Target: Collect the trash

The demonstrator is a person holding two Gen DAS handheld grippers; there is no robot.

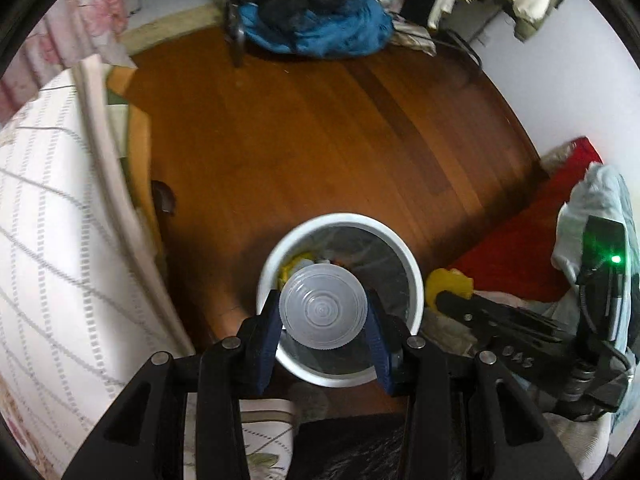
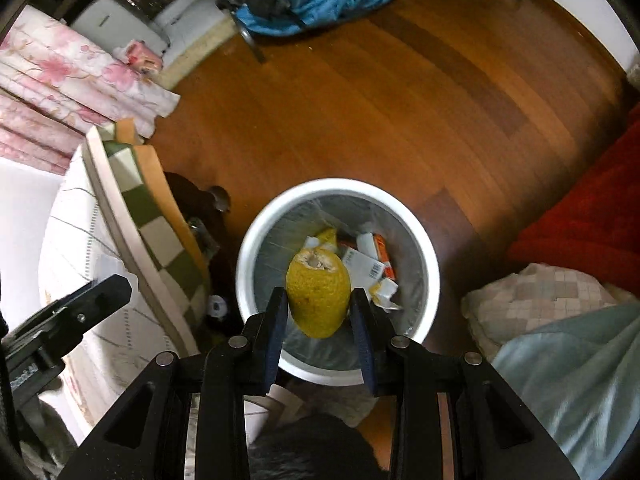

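Two loaded claws, lid (image 1: 322, 306) and peel (image 2: 318, 295), above bin (image 2: 256, 240).

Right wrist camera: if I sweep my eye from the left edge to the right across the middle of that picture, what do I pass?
Other gripper → checked green and white cushion → white trash bin → yellow fruit peel held over it → cartons in the bin → red blanket.
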